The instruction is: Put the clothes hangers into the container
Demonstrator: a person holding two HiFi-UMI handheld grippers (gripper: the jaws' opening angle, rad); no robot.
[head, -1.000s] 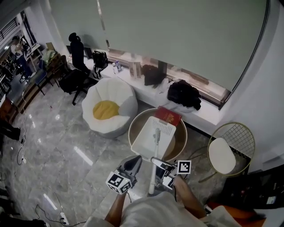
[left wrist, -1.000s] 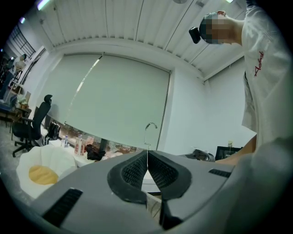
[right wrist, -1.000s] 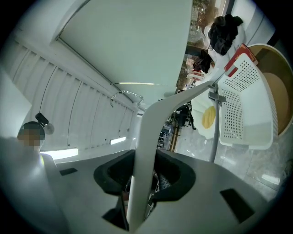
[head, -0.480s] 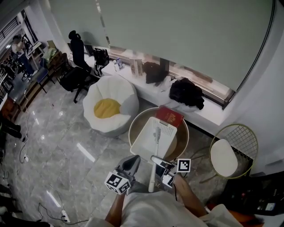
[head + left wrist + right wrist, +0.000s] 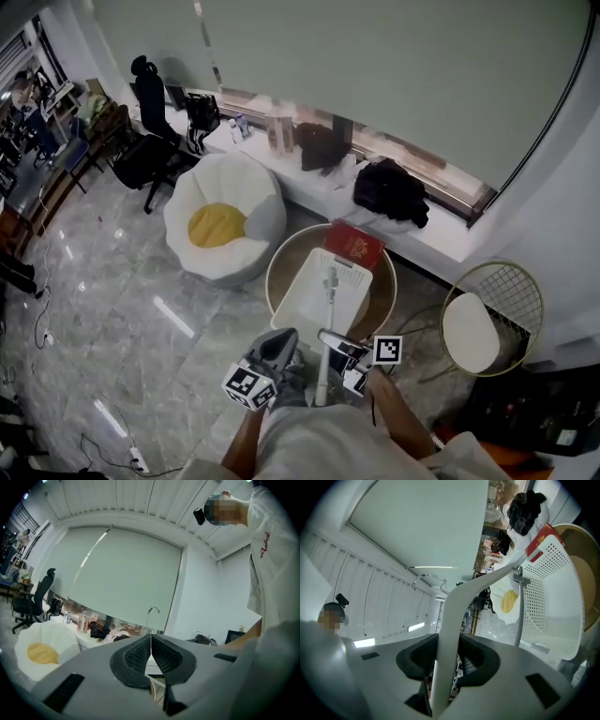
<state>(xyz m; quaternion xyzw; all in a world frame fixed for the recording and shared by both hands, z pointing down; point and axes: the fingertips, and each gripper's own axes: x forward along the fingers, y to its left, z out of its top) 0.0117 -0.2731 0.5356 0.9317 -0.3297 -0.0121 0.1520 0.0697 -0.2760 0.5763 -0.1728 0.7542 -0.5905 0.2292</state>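
White plastic clothes hanger is clamped by its flat arm in the right tongs, far end pointing toward the perforated white container on the round worktop. Left tongs are closed on nothing. The hanger looks light, stiff and smooth, so a grip near its middle should stop it swinging.

White basket open on top, red box at its far rim, beanbag left, wire chair right
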